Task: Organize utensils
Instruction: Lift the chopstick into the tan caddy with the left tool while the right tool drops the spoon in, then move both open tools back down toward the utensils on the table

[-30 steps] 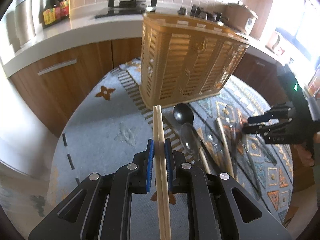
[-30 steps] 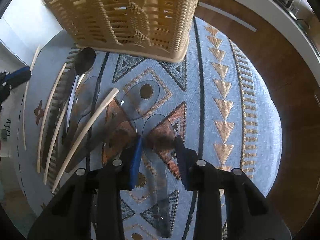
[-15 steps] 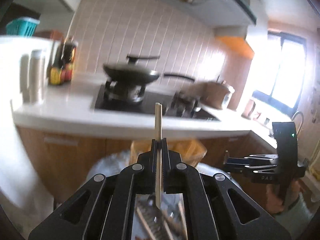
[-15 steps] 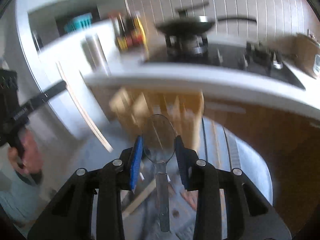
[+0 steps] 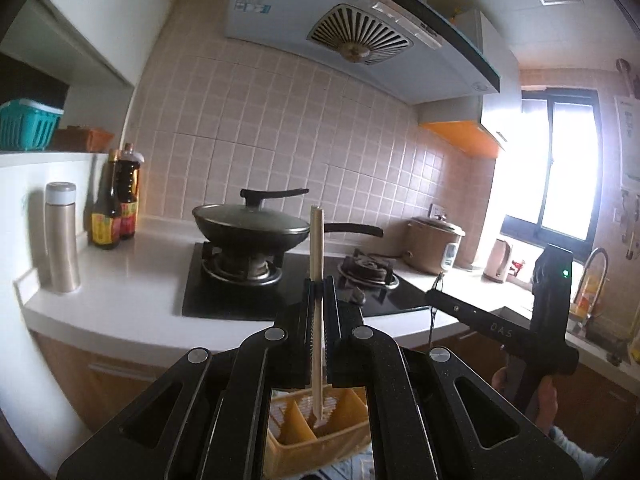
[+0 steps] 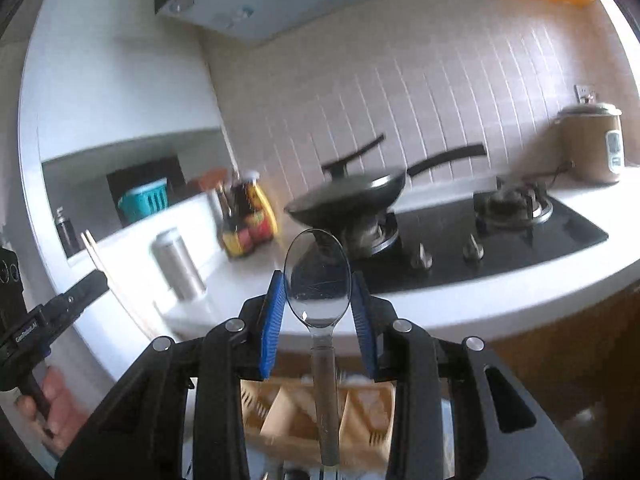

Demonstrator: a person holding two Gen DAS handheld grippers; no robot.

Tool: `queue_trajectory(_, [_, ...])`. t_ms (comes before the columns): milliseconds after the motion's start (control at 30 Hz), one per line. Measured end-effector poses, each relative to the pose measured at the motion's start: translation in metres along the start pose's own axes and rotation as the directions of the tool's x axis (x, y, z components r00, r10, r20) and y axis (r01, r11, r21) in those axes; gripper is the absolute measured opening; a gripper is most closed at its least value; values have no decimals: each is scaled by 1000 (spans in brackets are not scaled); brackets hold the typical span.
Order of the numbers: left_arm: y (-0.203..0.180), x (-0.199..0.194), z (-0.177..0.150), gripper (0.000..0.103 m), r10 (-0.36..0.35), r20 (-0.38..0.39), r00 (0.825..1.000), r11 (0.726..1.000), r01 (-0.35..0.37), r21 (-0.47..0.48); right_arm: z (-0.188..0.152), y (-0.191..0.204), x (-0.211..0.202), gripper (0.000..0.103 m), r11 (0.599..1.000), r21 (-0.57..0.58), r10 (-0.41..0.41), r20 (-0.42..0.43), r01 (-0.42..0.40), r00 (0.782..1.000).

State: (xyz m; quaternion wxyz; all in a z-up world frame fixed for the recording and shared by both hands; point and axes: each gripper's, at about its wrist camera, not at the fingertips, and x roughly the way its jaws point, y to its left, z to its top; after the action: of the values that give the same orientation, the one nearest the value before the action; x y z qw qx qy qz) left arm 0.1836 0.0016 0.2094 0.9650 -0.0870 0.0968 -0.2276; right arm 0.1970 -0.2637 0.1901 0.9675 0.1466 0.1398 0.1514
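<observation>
Left wrist view: a pair of wooden chopsticks (image 5: 317,280) stands upright, pinched between the narrow jaws of the left gripper (image 5: 319,292), lower tips over a compartment of the yellow utensil basket (image 5: 296,432) below. Only the right wrist view shows the clear plastic spoon (image 6: 319,292), bowl up, between the right gripper's (image 6: 319,308) blue pads (image 6: 272,320); whether they grip it I cannot tell. Behind sits a wok (image 5: 250,228).
</observation>
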Motion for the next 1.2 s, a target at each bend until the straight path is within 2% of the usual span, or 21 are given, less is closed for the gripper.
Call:
queue_trajectory(133, [4, 24, -18, 2, 50, -15, 999, 998, -50, 31, -8, -3, 17, 30, 999, -32, -38, 47, 40, 998])
queue_trajectory(200, [9, 35, -29, 2, 60, -36, 998, 998, -59, 30, -20, -3, 24, 30, 996, -79, -29, 75, 35, 997])
queue_trajectory(300, [20, 51, -47, 2, 68, -70, 995, 998, -67, 10, -36, -4, 36, 30, 992, -121, -26, 62, 33, 998])
queue_trajectory(400, [30, 62, -61, 2, 69, -96, 993, 997, -71, -13, -51, -6, 41, 30, 985, -161, -55, 77, 67, 996])
queue_trajectory(700, [37, 70, -83, 3, 51, -157, 986, 998, -54, -17, -68, -20, 43, 31, 992, -124, -21, -8, 20, 1000])
queue_trajectory(800, [39, 65, -85, 11, 41, -167, 985, 999, -46, -28, -68, -22, 32, 71, 993, -112, -40, -15, 38, 999])
queue_trajectory(833, [40, 61, -84, 13, 36, -166, 985, 999, -42, -33, -67, -22, 26, 71, 994, -105, -38, -11, 37, 999])
queue_trajectory(933, [38, 50, -83, 16, 33, -165, 986, 999, -39, -33, -64, -22, 15, 71, 996, -87, -13, -55, 8, 998])
queue_trajectory(1033, [36, 38, -80, 16, 29, -171, 985, 999, -36, -39, -61, -19, 2, 71, 996, -88, -25, -96, 17, 995])
queue_trajectory(1067, [36, 31, -78, 16, 22, -180, 983, 998, -31, -50, -59, -17, -1, 71, 996, -87, -42, -133, 30, 990])
queue_trajectory(1100, [36, 27, -76, 22, 14, -189, 982, 998, -25, -56, -58, -16, -3, 71, 995, -84, -62, -176, 48, 982])
queue_trajectory(1200, [34, 15, -74, 34, -10, -249, 968, 997, -8, -71, -61, -16, -3, 71, 995, -58, -99, -344, 84, 934])
